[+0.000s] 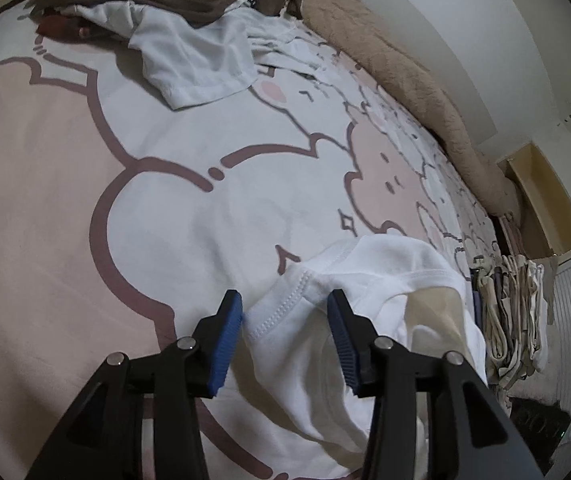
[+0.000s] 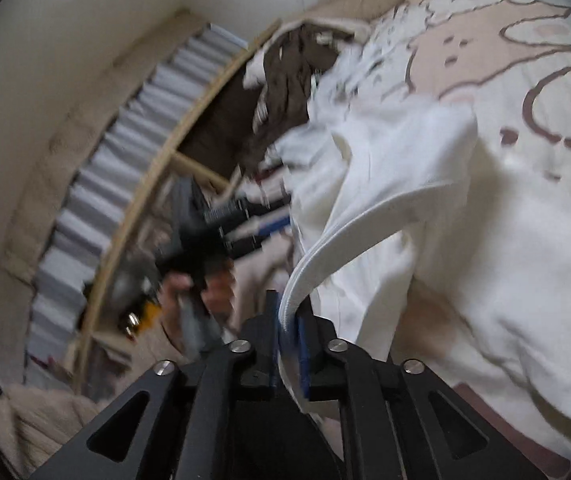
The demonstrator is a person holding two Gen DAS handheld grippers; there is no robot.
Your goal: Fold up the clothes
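Left gripper (image 1: 285, 312) stands released, its blue pads astride a hemmed edge of the white garment (image 1: 365, 280) on the printed bedsheet (image 1: 165, 200) without pressing it. Close on the hem itself, not on loose cloth. Right gripper (image 2: 289, 340) is clenched on the garment's ribbed band (image 2: 365, 216); keep that band taut while the left side takes hold. No container shows clearly; unfolded clothes (image 1: 189, 56) lie heaped at the sheet's far edge.
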